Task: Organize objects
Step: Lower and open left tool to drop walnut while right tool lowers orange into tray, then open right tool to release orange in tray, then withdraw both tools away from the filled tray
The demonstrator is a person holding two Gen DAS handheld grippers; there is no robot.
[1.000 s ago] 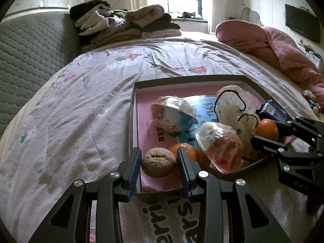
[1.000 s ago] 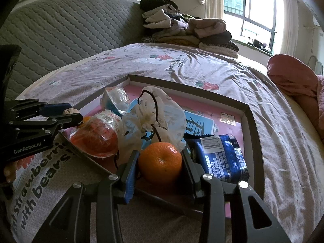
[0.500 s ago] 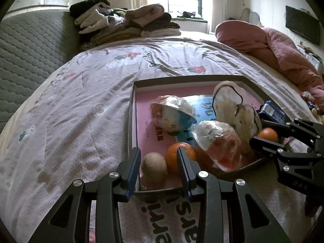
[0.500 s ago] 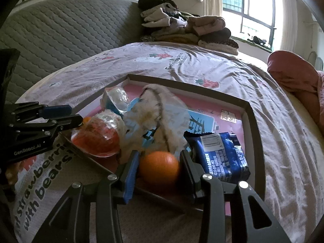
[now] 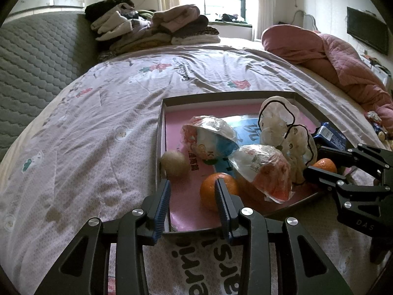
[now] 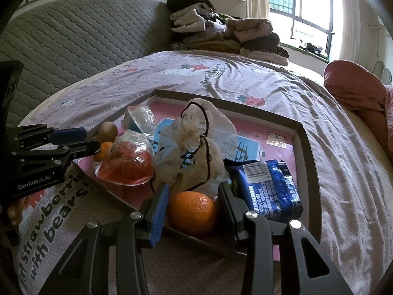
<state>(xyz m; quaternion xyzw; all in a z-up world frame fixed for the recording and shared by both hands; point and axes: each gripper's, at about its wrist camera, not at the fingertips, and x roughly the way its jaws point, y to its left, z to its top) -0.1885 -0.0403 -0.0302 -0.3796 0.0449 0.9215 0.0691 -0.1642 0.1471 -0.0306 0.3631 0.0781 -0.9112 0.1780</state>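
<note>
A shallow pink-floored box tray [image 5: 161,127] lies on the bed. In it are a walnut [image 5: 175,164] by the left wall, an orange [image 5: 211,191], two clear snack bags [image 5: 262,169], a white drawstring pouch [image 5: 282,127] and a blue packet [image 6: 267,191]. My left gripper [image 5: 192,202] is open and empty, fingers over the tray's near edge, the walnut ahead of it. My right gripper [image 6: 194,204] is open around a second orange [image 6: 191,212] that rests in the tray; the fingers do not press it. The walnut [image 6: 108,130] also shows in the right wrist view.
The bed sheet [image 5: 98,127] spreads left and beyond the tray. Folded clothes [image 5: 152,29] are stacked at the back by the quilted headboard [image 5: 36,56]. A pink quilt [image 5: 331,61] lies at the right. The tray's walls [image 6: 304,167] stand a little above the sheet.
My left gripper let go of the walnut, which rolled to the tray's left wall, and drew back. My right gripper opened off the orange, which now rests in the tray.
</note>
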